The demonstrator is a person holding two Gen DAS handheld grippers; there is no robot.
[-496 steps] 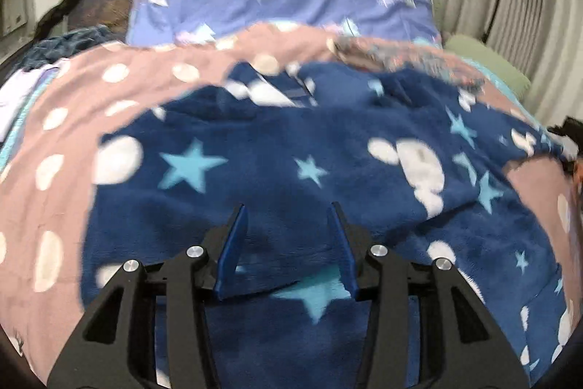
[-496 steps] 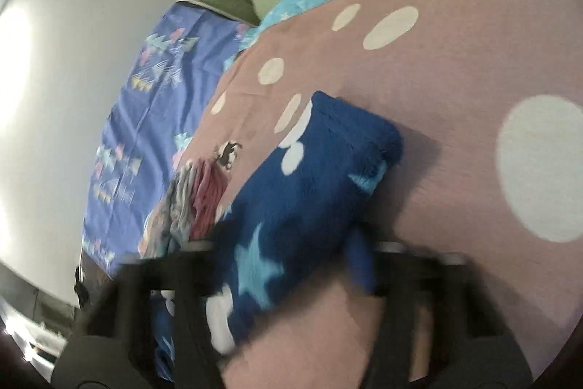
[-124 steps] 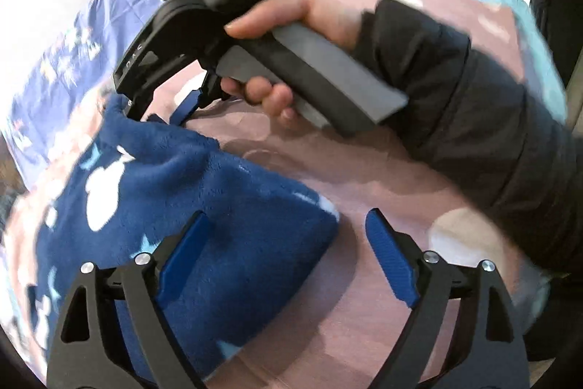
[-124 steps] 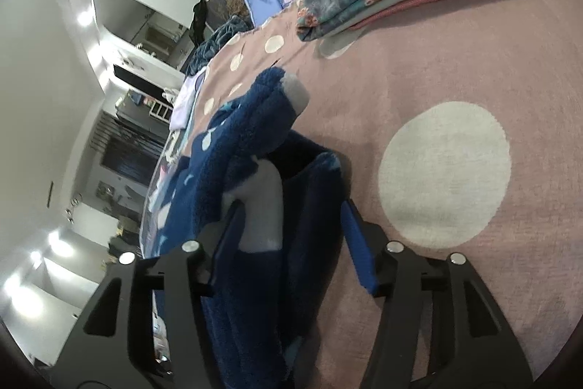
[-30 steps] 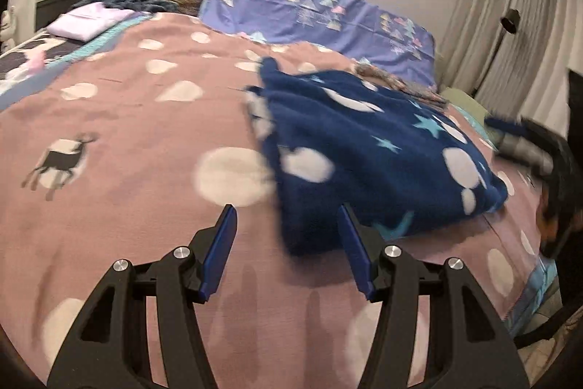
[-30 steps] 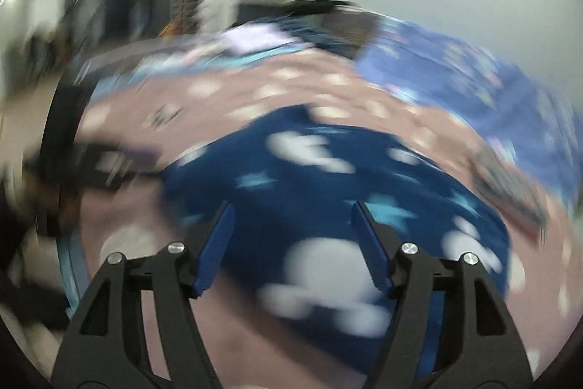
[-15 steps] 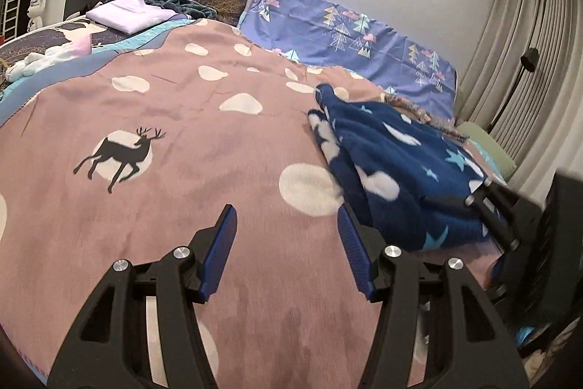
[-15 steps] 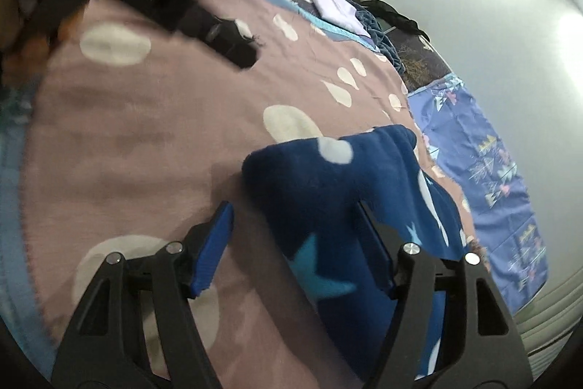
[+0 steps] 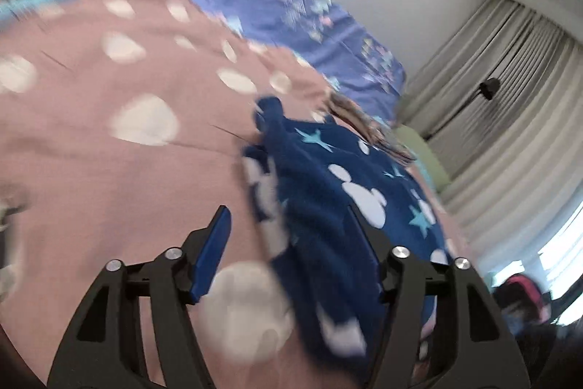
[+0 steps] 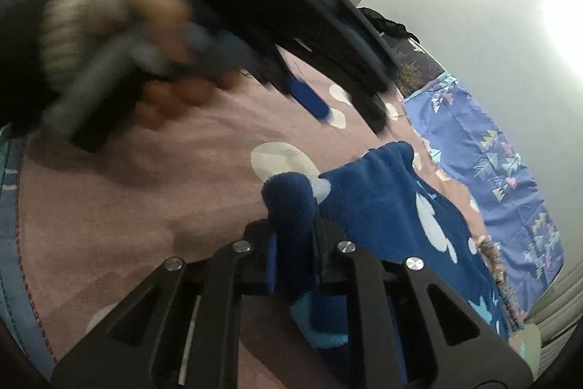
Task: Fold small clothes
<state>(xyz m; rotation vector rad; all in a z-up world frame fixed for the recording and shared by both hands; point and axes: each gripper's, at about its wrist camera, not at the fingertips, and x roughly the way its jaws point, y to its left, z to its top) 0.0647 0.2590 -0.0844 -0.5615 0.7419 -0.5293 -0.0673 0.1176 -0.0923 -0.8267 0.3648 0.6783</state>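
Note:
A dark blue fleece garment (image 9: 339,192) with white shapes and light blue stars lies folded on the pink dotted bedspread (image 9: 109,170). My left gripper (image 9: 291,239) hovers over the garment's near left edge. Its jaws are opening, and the fleece lies below and between them, untouched by the pads. In the right wrist view my right gripper (image 10: 293,254) is shut on a raised corner of the same garment (image 10: 382,206). The left gripper (image 10: 309,97), held by a hand (image 10: 160,61) in a dark sleeve, shows blurred above that corner.
A purple patterned pillow (image 9: 291,13) lies at the head of the bed. A stack of folded patterned clothes (image 9: 368,126) sits just behind the blue garment. A green pillow (image 9: 422,148) and grey curtains (image 9: 510,97) are at the right. The bedspread's blue edge (image 10: 9,206) runs along the left.
My right gripper has shut on the garment's near corner and lifted it a little. My left gripper swung right over the garment's edge, and its jaws stand wider.

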